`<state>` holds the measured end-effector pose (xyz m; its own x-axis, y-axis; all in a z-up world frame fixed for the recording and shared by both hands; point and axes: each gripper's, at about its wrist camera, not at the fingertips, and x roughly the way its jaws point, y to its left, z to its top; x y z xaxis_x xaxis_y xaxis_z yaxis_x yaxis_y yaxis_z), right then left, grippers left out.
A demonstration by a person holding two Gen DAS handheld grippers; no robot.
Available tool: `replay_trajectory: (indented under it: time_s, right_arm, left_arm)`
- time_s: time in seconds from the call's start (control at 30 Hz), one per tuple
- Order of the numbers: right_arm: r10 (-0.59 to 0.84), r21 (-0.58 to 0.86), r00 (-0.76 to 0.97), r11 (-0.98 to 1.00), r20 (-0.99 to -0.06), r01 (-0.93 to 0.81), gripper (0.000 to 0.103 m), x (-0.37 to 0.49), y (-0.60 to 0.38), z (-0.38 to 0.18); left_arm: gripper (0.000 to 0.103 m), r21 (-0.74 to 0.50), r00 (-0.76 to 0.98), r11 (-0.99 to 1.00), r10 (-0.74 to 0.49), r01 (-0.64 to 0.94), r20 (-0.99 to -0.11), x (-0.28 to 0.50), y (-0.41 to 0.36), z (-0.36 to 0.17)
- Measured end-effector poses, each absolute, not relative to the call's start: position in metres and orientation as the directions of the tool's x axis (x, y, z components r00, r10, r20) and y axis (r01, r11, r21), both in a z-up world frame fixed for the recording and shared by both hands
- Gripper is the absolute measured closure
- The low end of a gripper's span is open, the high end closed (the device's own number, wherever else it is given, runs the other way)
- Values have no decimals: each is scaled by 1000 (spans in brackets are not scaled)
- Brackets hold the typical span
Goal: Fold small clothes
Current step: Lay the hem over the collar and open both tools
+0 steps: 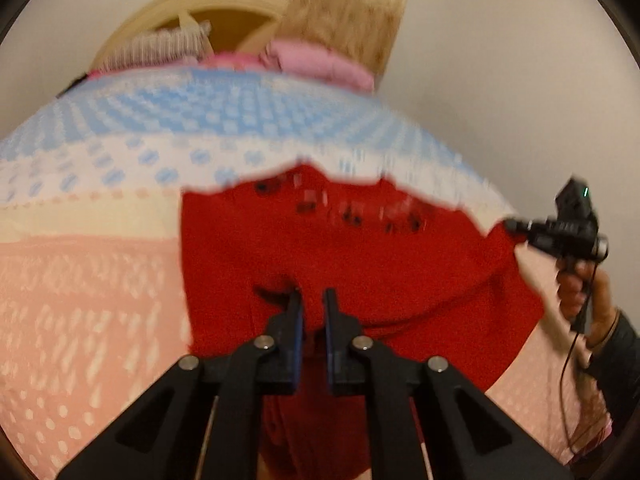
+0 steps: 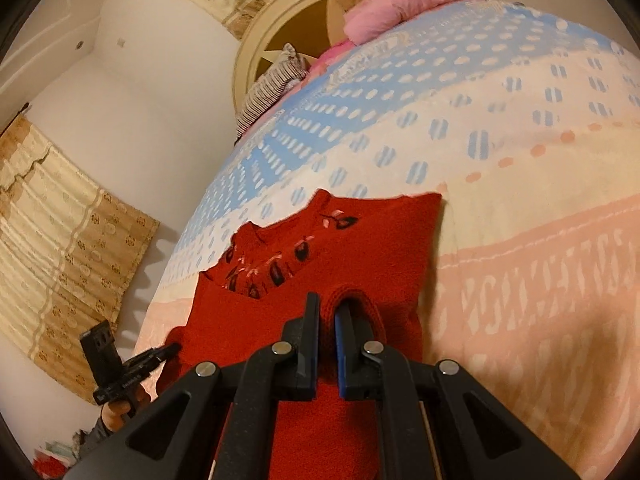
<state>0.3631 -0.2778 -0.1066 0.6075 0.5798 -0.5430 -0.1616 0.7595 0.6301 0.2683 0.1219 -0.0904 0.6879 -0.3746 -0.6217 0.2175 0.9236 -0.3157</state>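
Observation:
A small red knitted sweater (image 1: 360, 248) with dark embroidered flowers near its neck lies on a bed, also in the right wrist view (image 2: 360, 248). My left gripper (image 1: 313, 300) is shut on the sweater's near edge, the fingers pinching red fabric. My right gripper (image 2: 328, 308) is shut on a ribbed edge of the sweater, which bulges around the fingers. The right gripper shows at the sweater's right edge in the left wrist view (image 1: 516, 226). The left gripper shows at the sweater's left edge in the right wrist view (image 2: 168, 350).
The bed cover (image 2: 520, 160) has blue, white, cream and pink patterned bands. Pink pillows (image 2: 392, 4) and striped cloth (image 2: 268, 88) lie by the round cream headboard (image 2: 256, 40). A white wall and patterned curtains (image 2: 60, 240) stand beside the bed.

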Motion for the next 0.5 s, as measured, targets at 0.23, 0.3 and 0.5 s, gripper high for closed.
replay_trajectory:
  time_s: [0.23,0.3,0.5]
  right_arm:
    - [588,633,657,745,-472,-212,97,370,-274,-69]
    - [583,629,660,749,-474,-209,97,380,-269,-65]
    - [526,609,675,781,-518,-142,97,414,-263,-75]
  left_arm:
    - [94,-430,759,886,-399,174,-514,291,149,-55]
    - [94,-440,763,884,-391,156,-515,309,151,-54]
    - [94,-436,741,893,-365,107,-564,358,149,-76]
